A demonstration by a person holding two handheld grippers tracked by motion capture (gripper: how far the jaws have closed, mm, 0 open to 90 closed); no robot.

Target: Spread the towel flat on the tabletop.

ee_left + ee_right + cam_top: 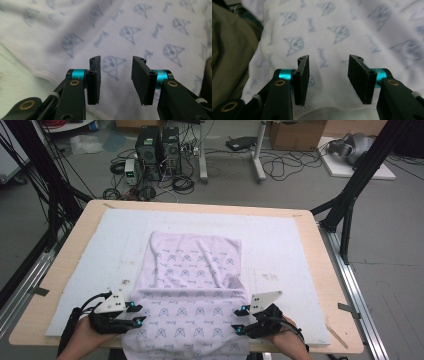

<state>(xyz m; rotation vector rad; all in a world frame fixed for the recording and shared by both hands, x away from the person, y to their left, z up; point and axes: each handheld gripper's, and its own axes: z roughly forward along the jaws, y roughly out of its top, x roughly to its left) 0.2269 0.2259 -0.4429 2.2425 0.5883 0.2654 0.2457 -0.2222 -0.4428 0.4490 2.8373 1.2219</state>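
Cables and computer boxes clutter the floor behind the tabletop [320,270]; my left claw [136,314] and right claw [241,319] stand partly open, nothing between the jaws; both sit at the near side edges of the patterned cloth [192,285], spread over a white pad [280,245].

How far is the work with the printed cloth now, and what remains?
Done: the printed cloth lies on the white mat, its far part crumpled, its near end hanging over the table edge. In hand: nothing; the left gripper and right gripper stand open at its near sides. Left: probably gripping and folding.
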